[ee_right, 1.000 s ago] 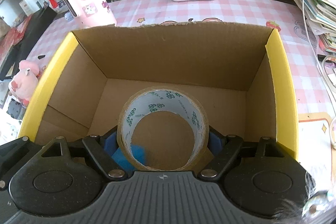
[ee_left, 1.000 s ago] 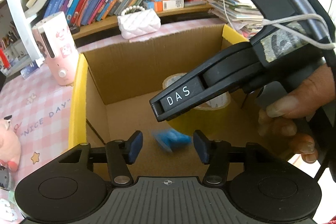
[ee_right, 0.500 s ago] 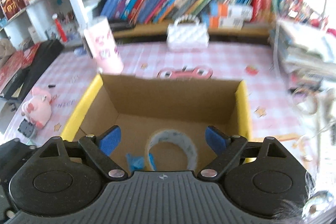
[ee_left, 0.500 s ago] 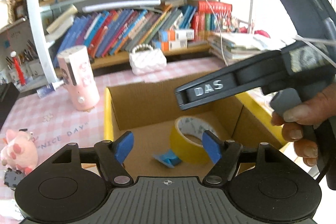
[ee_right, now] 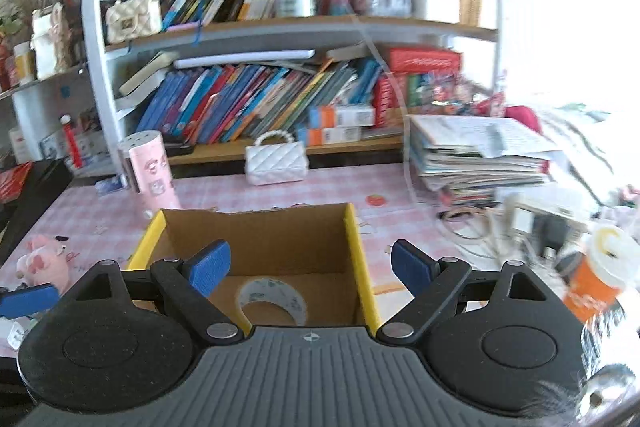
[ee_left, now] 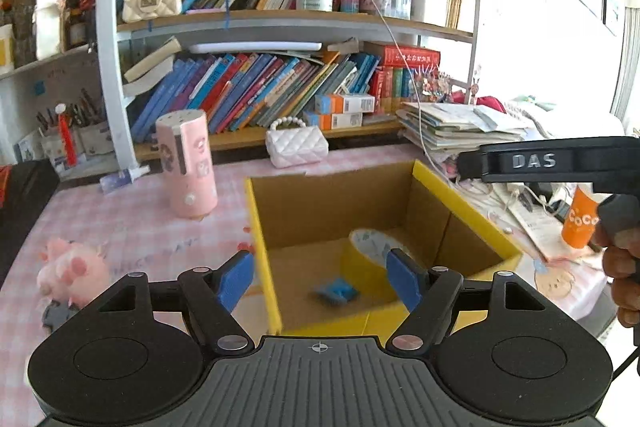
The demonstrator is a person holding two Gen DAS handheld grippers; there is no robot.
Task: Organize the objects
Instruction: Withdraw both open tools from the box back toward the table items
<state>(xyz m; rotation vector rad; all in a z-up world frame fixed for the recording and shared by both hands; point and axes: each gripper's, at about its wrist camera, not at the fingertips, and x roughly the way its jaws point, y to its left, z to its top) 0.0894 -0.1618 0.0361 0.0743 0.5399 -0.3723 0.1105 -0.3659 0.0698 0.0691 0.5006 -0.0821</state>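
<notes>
A cardboard box point(ee_left: 256, 227) with yellow flaps stands open on the pink checked table. Inside it a roll of yellow tape point(ee_left: 362, 269) leans near the right wall, and a small blue object point(ee_left: 336, 291) lies on the floor beside it. My left gripper point(ee_left: 320, 279) hovers above the box's near left corner, open, with nothing between its blue pads. My right gripper point(ee_right: 311, 267) is open and empty too, above and behind the box point(ee_right: 358, 247), looking down at the tape roll point(ee_right: 276, 293). Its black arm marked DAS point(ee_left: 532, 161) shows at the right of the left wrist view.
A pink cylinder point(ee_left: 188, 163) and a white quilted purse point(ee_left: 298, 147) stand behind the box. A pink plush pig point(ee_left: 74, 267) lies to the left. A paper stack point(ee_left: 460, 131), cables and an orange cup point(ee_left: 580, 223) crowd the right. Bookshelves fill the back.
Both grippers rose and drew back out of the box. The right one let go of the tape roll, which stays inside. The left jaws widened, leaving the blue object on the box floor.
</notes>
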